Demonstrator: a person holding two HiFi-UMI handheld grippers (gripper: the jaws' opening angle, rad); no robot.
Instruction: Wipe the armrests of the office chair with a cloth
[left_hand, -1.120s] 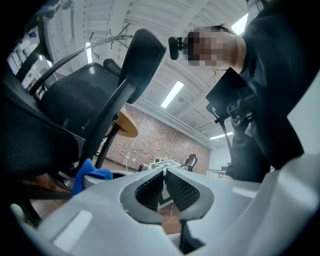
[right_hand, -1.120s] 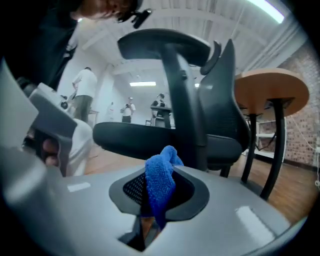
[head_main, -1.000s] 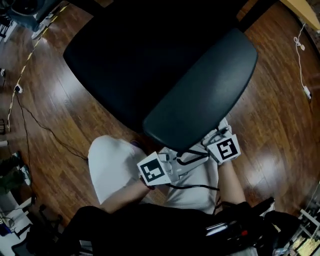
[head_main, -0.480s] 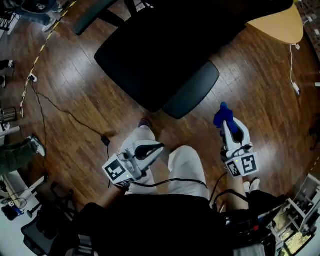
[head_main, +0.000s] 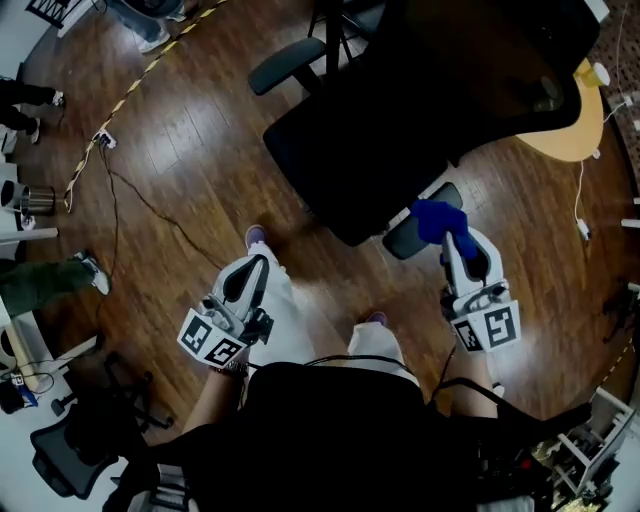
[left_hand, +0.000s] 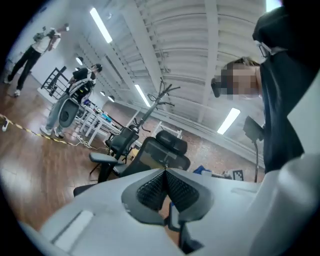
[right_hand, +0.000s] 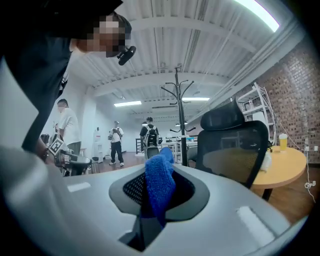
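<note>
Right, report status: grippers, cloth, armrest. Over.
Left gripper shut, empty, away from the chair. Right gripper shut on blue cloth, cloth over the near armrest, contact not confirmed. No obstruction seen there.

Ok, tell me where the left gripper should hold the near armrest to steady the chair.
Probably take the near armrest at its bare end, clear of the blue cloth that the right gripper holds over the other end. The pad is narrow and flat, so come down from above, jaws across its width. The left gripper is shut and empty: open it first.
</note>
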